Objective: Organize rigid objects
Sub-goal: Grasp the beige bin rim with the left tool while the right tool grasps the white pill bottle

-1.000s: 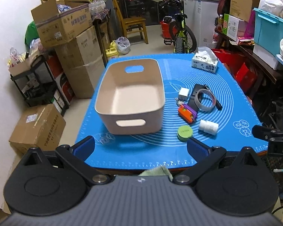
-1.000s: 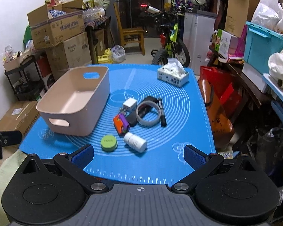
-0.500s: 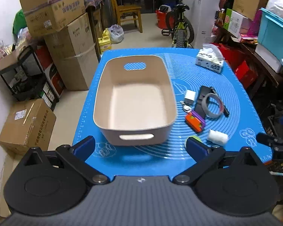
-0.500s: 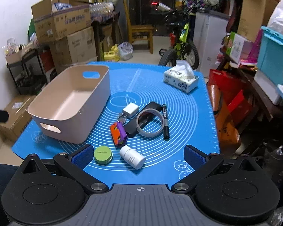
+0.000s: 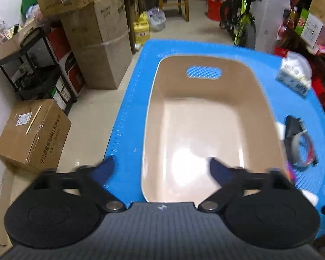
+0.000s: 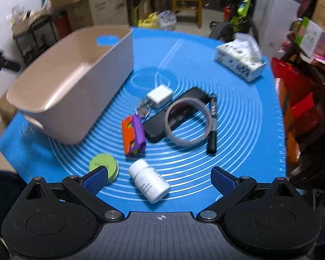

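The approach step is judged to be in hand, with nothing yet picked up. The right gripper [image 6: 159, 176] is held spread wide and empty above the near edge of the blue mat [image 6: 244, 112], and the white pill bottle [image 6: 149, 181] is seen lying on its side between its fingers, though contact cannot be confirmed. Just left of the bottle, a green round tin [image 6: 103, 164] is partly hidden behind the left finger. Farther off, an orange and purple toy [image 6: 133, 135], a black phone [image 6: 153, 130], a grey tape ring [image 6: 187, 122], a black marker [image 6: 212, 127], a white charger cube [image 6: 159, 95] and a set of keys [image 6: 143, 109] are clustered right of the beige bin [image 6: 75, 86]. A tissue pack [image 6: 239, 61] is set at the far right of the mat.

The left gripper [image 5: 161, 171] is likewise held spread and empty, poised over the near left rim of the bin [image 5: 153, 112], whose interior is seen to hold nothing.

The next move is judged to call for the right gripper to be lowered and closed across the bottle's round body; as the bottle lies on its side, rolling away could be risked if the fingers are not centred
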`<state>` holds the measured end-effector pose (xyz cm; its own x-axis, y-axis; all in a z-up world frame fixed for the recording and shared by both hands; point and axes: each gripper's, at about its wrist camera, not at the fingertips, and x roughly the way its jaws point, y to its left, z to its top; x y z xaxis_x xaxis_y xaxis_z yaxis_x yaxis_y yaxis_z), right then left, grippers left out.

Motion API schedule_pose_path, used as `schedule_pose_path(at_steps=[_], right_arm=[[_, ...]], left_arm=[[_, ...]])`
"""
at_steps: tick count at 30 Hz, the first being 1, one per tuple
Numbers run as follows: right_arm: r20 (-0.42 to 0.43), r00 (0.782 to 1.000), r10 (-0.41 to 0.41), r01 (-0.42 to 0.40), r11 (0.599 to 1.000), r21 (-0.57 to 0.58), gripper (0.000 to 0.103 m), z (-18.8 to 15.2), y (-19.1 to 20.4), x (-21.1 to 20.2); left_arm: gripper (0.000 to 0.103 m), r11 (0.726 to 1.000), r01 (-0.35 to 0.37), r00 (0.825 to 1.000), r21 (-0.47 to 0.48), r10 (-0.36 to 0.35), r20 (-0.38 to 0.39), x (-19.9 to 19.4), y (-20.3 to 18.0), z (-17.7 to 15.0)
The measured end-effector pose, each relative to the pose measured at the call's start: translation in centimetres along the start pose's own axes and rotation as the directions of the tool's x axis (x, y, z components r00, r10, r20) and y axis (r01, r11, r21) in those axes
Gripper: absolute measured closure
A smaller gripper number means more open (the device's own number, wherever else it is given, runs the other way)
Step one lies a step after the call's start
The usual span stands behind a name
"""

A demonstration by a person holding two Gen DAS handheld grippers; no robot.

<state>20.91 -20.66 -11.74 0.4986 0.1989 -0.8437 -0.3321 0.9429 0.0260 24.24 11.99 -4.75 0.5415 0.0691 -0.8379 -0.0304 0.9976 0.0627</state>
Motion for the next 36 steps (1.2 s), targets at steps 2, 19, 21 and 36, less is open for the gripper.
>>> schedule_pose_path(at_steps=[2, 19, 21, 36], right_arm=[[-0.035, 0.999, 0.001, -0.003, 1.000, -0.030, 0.008, 0.1, 0.3, 1.3], [-0.155, 0.988, 0.024, -0.045, 0.990, -0.133, 0.045, 0.9, 1.3, 8.5], [-0.147, 0.989, 0.035, -0.051, 0.993, -0.110, 0.058, 0.9, 1.3, 8.4], [0.160, 0.986, -0.055, 0.058, 0.998, -0.010, 0.058, 5.6, 2.0, 0.3]], left_arm=[[0.027, 1.000, 0.005, 0.999, -0.015, -0.006, -0.050, 1.9, 0.8, 0.4], [0.075, 0.992, 0.077, 0.976, -0.097, -0.095, -0.194, 6.7, 2.6, -0.3], [0.085, 0.991, 0.073, 0.975, -0.111, -0.094, -0.200, 6.8, 3.0, -0.4], [0.100, 0.990, 0.069, 0.974, -0.122, -0.094, -0.207, 7.4, 3.7, 0.0]])
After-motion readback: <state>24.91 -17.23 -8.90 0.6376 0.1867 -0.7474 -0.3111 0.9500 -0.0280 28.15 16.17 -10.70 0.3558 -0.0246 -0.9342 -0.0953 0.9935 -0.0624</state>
